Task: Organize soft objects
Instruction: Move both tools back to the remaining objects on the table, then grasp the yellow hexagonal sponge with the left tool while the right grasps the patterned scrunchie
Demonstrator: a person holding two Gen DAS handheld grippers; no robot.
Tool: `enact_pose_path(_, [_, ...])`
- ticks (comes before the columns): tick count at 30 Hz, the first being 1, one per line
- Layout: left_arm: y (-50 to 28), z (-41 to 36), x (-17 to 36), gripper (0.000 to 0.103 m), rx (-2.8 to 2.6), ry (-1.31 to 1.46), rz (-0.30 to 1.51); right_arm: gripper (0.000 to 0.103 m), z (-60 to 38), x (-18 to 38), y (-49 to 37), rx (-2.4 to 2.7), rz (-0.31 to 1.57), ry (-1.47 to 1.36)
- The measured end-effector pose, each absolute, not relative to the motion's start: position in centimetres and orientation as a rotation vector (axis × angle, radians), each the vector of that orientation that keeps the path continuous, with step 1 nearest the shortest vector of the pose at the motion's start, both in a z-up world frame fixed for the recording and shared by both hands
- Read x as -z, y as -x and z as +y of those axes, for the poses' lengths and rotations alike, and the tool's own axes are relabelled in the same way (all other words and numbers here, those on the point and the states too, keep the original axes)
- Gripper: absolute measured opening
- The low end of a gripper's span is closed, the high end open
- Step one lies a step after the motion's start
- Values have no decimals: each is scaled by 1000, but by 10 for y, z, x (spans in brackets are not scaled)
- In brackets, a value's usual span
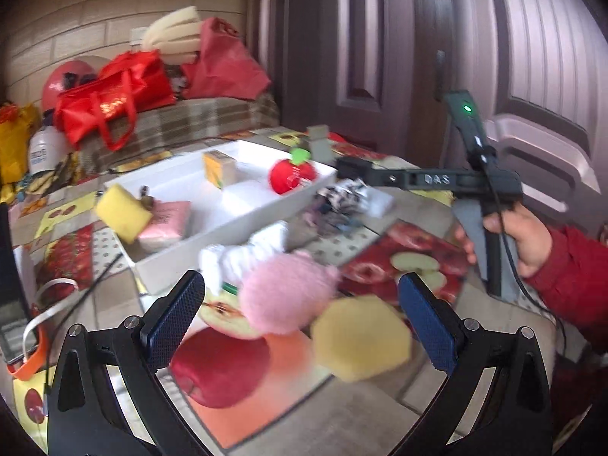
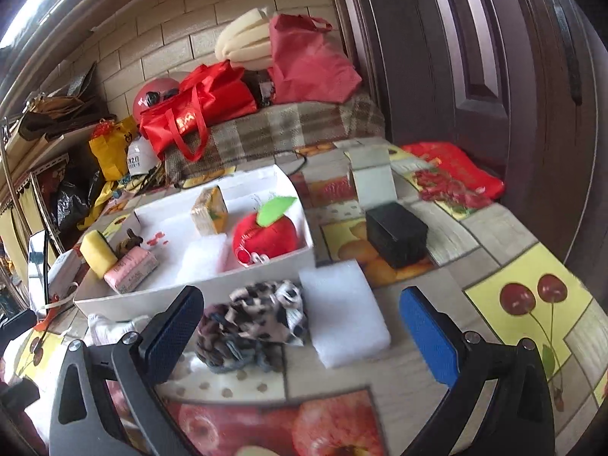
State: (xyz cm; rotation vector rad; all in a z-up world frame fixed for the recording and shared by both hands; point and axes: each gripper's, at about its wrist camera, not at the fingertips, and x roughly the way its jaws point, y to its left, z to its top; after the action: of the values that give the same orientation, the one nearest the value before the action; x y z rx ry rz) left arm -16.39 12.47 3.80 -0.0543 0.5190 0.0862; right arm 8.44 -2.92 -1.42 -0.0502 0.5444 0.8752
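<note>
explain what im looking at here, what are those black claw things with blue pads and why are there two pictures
Each picture comes from a camera on a tool a person carries, looking out along its two fingers. The left hand-held gripper is open and empty above a pink fluffy toy and a yellow sponge on the fruit-print tablecloth. That view also shows the person's hand holding the other tool. The right hand-held gripper, also open and empty, faces a leopard-print cloth bundle and a white foam pad. Behind sits a white tray already holding a plush apple, another sponge and small packets.
</note>
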Motion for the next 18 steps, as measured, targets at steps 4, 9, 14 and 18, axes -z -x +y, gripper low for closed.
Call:
enact_pose_path(4, [147,96,-26,102,15,0,651,103,-41,20,-86,-903,588,135])
enact_pose_path(9, [139,83,-17,102,20,-38,711,103,-35,20,-91,-878,591,189])
enact_pose_path(14, [139,82,-14,102,28,-35,728,102,-34,13,-88,-934,543,154])
enact_pose_path(18, [128,81,-6,92,21,-55,795,102,-7,10,-64,-963,455,261])
